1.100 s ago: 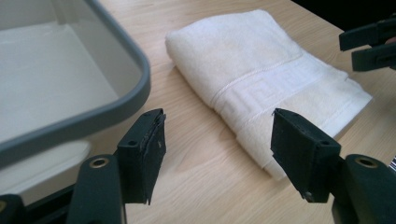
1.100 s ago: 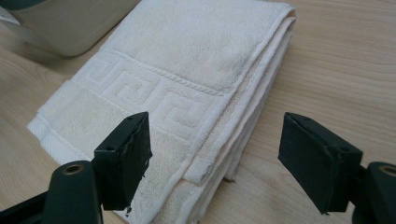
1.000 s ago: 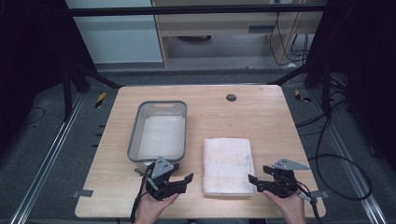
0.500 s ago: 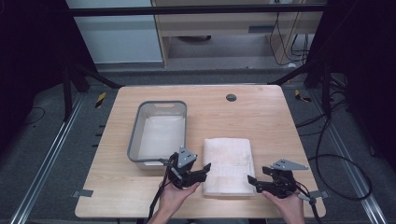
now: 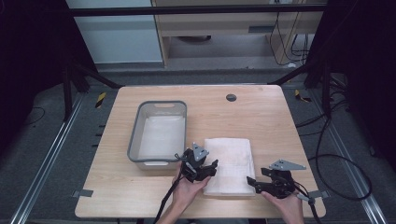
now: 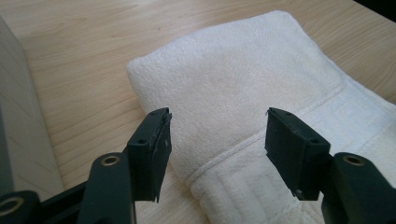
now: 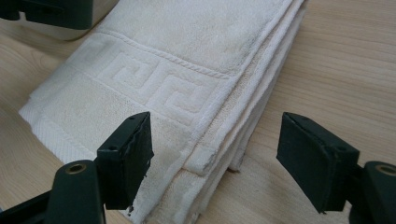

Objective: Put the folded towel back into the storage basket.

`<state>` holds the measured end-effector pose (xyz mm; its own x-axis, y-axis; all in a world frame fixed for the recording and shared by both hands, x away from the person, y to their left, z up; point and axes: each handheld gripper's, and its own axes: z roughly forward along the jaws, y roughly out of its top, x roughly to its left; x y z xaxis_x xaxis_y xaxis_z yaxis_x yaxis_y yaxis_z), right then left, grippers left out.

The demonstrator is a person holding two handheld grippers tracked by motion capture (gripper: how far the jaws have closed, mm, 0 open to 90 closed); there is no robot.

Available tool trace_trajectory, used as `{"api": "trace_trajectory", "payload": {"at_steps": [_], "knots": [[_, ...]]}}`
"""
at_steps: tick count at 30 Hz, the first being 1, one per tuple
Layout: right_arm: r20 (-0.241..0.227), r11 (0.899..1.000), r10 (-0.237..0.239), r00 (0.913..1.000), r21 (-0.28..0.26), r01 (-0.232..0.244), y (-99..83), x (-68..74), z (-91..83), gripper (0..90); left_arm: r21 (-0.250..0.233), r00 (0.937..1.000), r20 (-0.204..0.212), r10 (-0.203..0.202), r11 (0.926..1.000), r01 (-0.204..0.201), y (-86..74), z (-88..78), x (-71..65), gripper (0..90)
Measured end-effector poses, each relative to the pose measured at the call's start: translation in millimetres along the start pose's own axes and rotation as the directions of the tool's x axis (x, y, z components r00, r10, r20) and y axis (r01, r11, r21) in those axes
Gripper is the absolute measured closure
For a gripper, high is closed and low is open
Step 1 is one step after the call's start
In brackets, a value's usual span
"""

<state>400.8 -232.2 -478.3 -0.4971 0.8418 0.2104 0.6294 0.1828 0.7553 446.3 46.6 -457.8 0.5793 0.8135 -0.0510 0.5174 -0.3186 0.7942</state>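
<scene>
Both tongs stand released, jaws spread and gripping nothing. Left tongs (image 5: 205, 169) hover at the near-left corner of the folded white towel (image 5: 229, 158), and in the left gripper view the jaws straddle its hemmed edge (image 6: 224, 154) from above. Right tongs (image 5: 261, 183) sit at the near-right corner, where the stacked folds (image 7: 219, 154) lie between the jaws. Lying flat on the table (image 5: 280, 121), the towel runs its long axis away from the person, just right of the grey tub (image 5: 135, 135). Each hand seems equally near its own corner, so a two-handed pinch looks likeliest.
</scene>
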Motion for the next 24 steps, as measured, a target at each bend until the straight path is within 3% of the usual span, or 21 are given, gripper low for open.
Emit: {"api": "trace_trajectory", "payload": {"at_steps": [6,16,20,24], "knots": [[-0.004,1.000,0.001,1.0000,0.013,-0.001,-1.3,-0.6,2.5,27.5,0.033,0.9996,0.006,-0.027,0.9991,0.027,-4.0,12.4,2.7,36.5],[-0.006,0.999,-0.005,1.0000,0.050,0.005,-3.7,0.3,7.9,31.4,0.036,0.9984,0.014,-0.055,0.9979,0.054,-8.1,20.7,6.1,29.8],[-0.010,0.997,0.024,0.9997,0.069,-0.023,-5.3,0.1,11.3,31.8,0.032,0.9963,0.022,-0.083,0.9961,0.082,-12.5,25.9,7.9,27.5],[-0.016,0.996,0.039,0.9991,0.081,-0.037,-6.4,0.0,14.1,32.3,0.034,0.9972,0.019,-0.072,0.9969,0.071,-14.1,28.4,6.7,27.2]]}}
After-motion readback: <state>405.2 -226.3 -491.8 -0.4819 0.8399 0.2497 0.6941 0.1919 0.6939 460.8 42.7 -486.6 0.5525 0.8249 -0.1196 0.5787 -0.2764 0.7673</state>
